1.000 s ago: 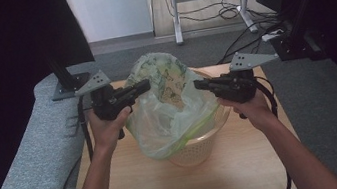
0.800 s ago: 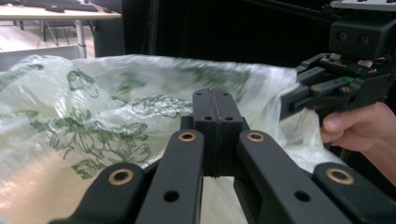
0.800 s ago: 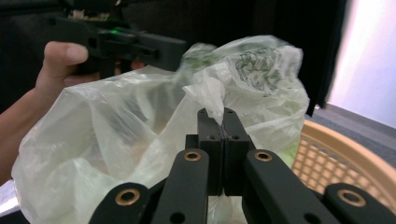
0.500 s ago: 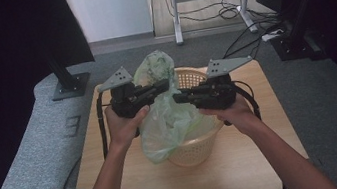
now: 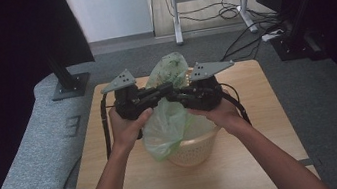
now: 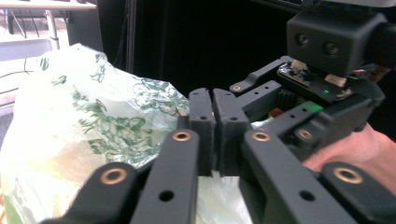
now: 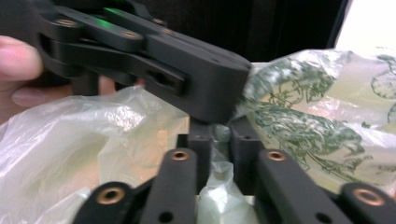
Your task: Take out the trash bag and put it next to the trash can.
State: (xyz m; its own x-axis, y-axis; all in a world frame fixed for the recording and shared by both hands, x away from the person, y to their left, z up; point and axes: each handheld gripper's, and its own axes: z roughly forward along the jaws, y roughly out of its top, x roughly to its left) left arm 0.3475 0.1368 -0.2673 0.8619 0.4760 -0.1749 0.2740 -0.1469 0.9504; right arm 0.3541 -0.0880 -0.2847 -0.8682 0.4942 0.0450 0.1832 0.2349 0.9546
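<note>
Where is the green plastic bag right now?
In the high view, the green plastic bag sits mid-table in the basket, bunched between the left claw and right claw.

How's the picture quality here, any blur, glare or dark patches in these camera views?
High view: sharp and evenly lit on the wooden table, with both side edges lost in black. Left gripper view: the translucent green-printed plastic bag is bright and slightly washed out, and the background is black. Right gripper view: the left gripper crossing close ahead is soft and out of focus.
</note>
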